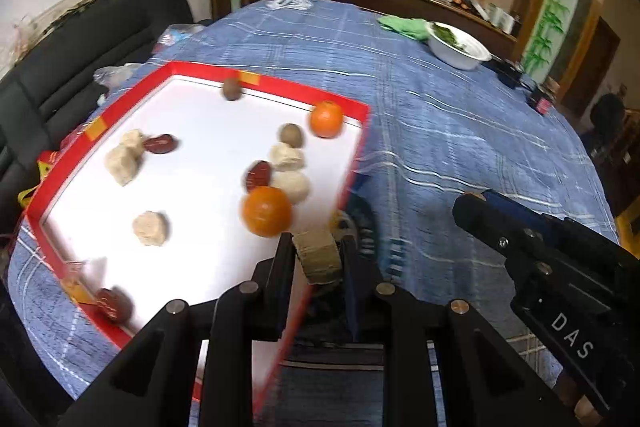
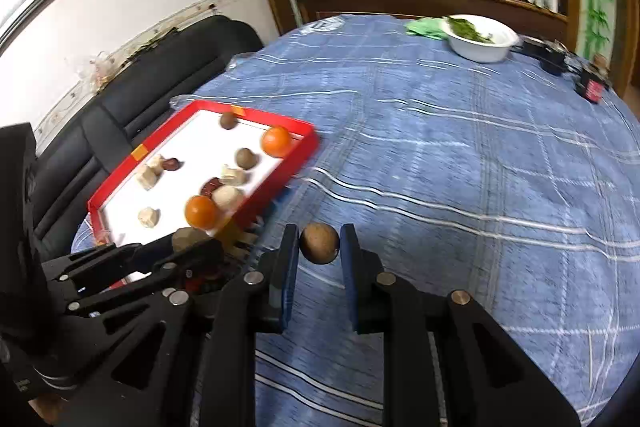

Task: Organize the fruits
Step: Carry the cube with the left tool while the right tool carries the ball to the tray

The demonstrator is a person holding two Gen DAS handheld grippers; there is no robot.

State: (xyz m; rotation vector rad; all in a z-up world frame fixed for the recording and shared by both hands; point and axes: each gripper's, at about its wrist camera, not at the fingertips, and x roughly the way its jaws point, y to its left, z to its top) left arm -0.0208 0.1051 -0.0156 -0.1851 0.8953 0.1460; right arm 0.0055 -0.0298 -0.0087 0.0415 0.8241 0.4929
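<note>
A red-rimmed white tray (image 1: 344, 103) (image 2: 308, 131) lies on the blue tablecloth and holds two oranges (image 1: 266, 211) (image 1: 326, 119), red dates (image 1: 160, 143), brown round fruits (image 1: 292, 135) and pale lumps (image 1: 150, 227). My left gripper (image 1: 318, 251) is shut on a tan block-shaped piece (image 1: 318, 257) above the tray's near right edge. My right gripper (image 2: 319, 243) is shut on a brown round fruit (image 2: 319, 243), held above the cloth to the right of the tray. The right gripper's side shows in the left wrist view (image 1: 520, 239).
A white bowl of greens (image 1: 460, 47) (image 2: 482, 39) and a green cloth (image 1: 404, 27) sit at the table's far side. Small dark items (image 2: 592, 87) lie at the far right edge. A black sofa (image 1: 80, 43) stands left of the table.
</note>
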